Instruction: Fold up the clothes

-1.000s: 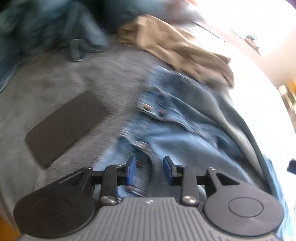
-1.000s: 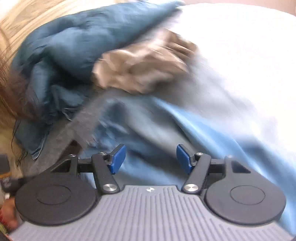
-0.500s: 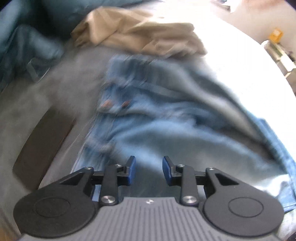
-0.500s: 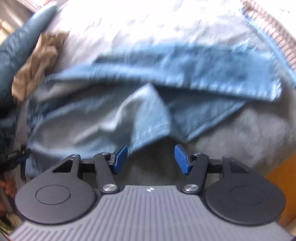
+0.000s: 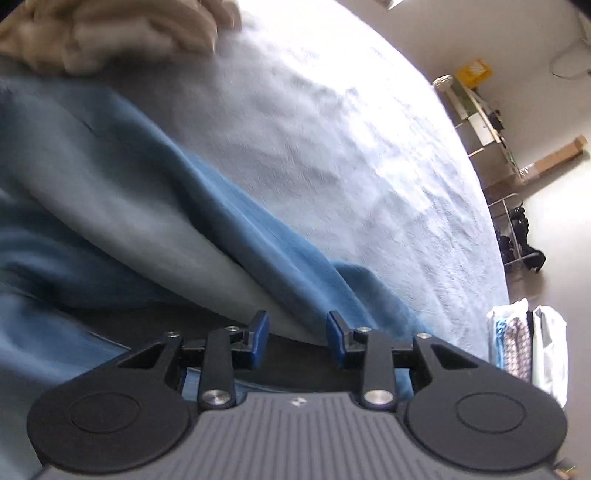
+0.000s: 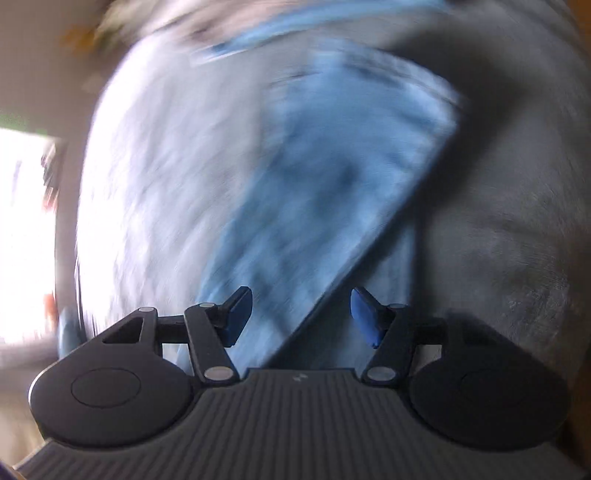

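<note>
**Blue denim under both grippers, neither gripping**

Blue denim fills the lower left of the left wrist view; the jeans (image 5: 122, 206) lie spread on a pale grey bed cover (image 5: 332, 147), with a long fold running diagonally from upper left down toward the fingers; a paler band of the cloth lies along that fold, its inner side as far as can be told. The left gripper (image 5: 297, 339) points down over the edge of the fold; its jaws stand narrowly apart, with a clear gap between the blue pads (image 5: 258, 338); no cloth sits between them and nothing is held. A crumpled beige garment (image 5: 110, 33) lies at the top left, beyond the jeans and just touching their far edge; it is blurred. At the right edge, past the bed, a stack of folded textiles (image 5: 524, 347) stands near the floor; a shelving unit (image 5: 480, 118) stands against the wall further back.

The right wrist view is heavily blurred; detail is limited. A leg of the jeans (image 6: 332, 177) runs from the upper right down to the fingers, lying on the grey bed cover (image 6: 517, 221); its squared hem end sits at upper right. The right gripper (image 6: 301, 317) hovers over the near part of that leg; its jaws stand moderately wide, pads (image 6: 238, 314) well clear of each other; the cloth lies below the gap, not pinched; whether the fingertips touch it cannot be told.
</note>
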Motion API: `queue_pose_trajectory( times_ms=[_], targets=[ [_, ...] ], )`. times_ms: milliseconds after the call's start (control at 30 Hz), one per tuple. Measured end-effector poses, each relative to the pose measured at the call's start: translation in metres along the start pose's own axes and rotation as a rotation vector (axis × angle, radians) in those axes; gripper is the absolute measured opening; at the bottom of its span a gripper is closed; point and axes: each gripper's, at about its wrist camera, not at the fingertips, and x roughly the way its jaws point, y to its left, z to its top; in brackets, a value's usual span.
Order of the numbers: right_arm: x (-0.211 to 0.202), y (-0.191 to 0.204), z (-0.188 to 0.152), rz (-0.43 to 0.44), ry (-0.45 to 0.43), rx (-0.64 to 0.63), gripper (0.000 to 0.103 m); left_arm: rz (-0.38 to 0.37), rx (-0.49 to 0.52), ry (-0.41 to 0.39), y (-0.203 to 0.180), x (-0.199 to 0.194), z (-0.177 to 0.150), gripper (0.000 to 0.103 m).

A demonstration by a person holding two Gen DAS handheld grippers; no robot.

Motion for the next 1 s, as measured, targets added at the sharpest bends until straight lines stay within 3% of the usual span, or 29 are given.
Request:
queue_pose_trajectory(
  times_ms=[67,200,433,533,633,667,700,867,1000],
  targets=[
    [0.012,-0.018,0.014,-0.006,-0.017,0.113,0.059,0.004,-0.025,0.012,-0.006,0.014,-0.004,0.034],
    [0.027,-0.024,0.032,0.006,-0.006,0.164,0.059,0.04,-0.029,0.014,-0.016,0.029,-0.011,0.032],
    [0.032,-0.013,0.046,0.009,0.026,0.149,0.057,0.072,-0.042,-0.022,-0.022,0.035,-0.008,0.022],
    [0.041,-0.016,0.054,0.004,0.027,0.171,0.052,0.083,-0.031,-0.032,-0.026,0.035,-0.007,0.019],
    [0.049,-0.014,0.06,-0.011,0.028,0.168,0.033,0.093,-0.011,-0.049,-0.031,0.032,-0.008,0.012],
    [0.049,-0.01,0.059,-0.021,0.026,0.141,0.016,0.096,-0.004,-0.056,-0.033,0.03,-0.008,0.01],
    [0.047,-0.007,0.06,-0.023,0.024,0.116,0.008,0.099,0.004,-0.066,-0.035,0.029,-0.009,0.009],
    [0.03,0.042,0.061,0.0,-0.037,-0.101,0.004,0.091,0.007,-0.139,-0.049,0.011,-0.006,0.005],
    [0.024,0.117,0.068,0.034,-0.131,-0.379,0.004,0.048,-0.009,-0.198,-0.061,0.003,0.008,0.005]
  ],
)
